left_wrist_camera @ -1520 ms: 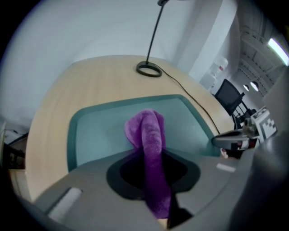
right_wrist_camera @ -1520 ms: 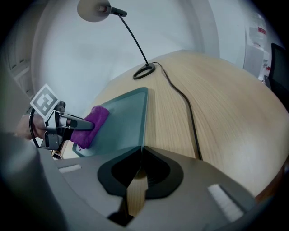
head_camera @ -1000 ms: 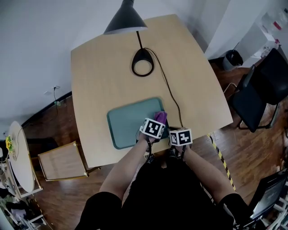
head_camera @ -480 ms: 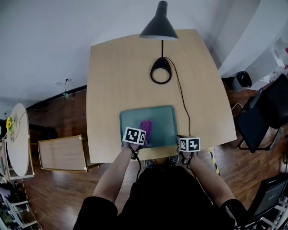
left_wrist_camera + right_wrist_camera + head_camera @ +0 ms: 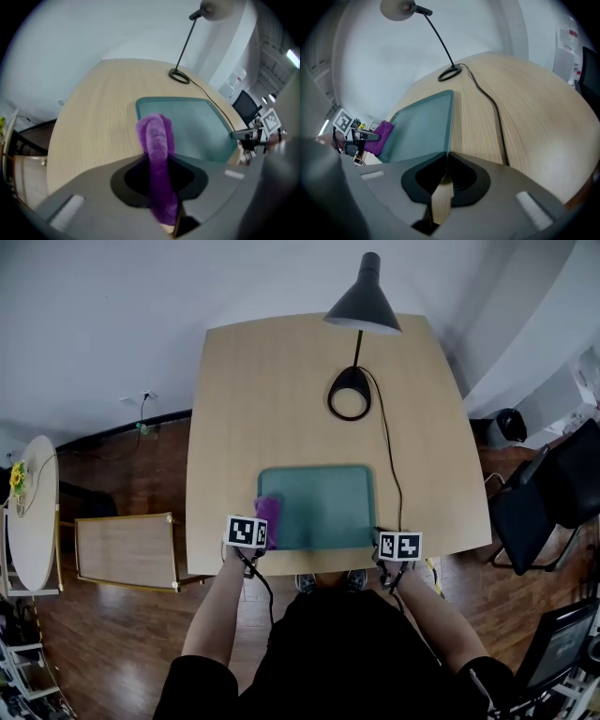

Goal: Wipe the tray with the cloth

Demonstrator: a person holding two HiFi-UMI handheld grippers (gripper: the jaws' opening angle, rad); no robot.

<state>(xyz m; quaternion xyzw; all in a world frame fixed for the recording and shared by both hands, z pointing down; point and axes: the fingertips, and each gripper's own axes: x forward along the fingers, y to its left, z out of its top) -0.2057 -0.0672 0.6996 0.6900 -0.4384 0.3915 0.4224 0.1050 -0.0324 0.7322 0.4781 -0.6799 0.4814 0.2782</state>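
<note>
A teal tray (image 5: 323, 502) lies on the wooden table near its front edge. My left gripper (image 5: 257, 530) is at the tray's near left edge, shut on a purple cloth (image 5: 268, 517). In the left gripper view the cloth (image 5: 157, 140) sticks up from between the jaws, its tip over the tray's (image 5: 192, 124) left rim. My right gripper (image 5: 388, 542) sits at the tray's near right corner. In the right gripper view its jaws are closed together on the tray's (image 5: 424, 124) right rim, where that rim runs in between them.
A black desk lamp (image 5: 362, 306) stands at the back of the table; its ring base (image 5: 350, 406) and cord (image 5: 394, 474) run down the tray's right side. A black chair (image 5: 544, 502) is to the right and a small wooden stand (image 5: 122, 549) to the left.
My left gripper has swept the purple cloth across the tray from its right side to its left edge. The right gripper has stayed at the tray's near right corner.
</note>
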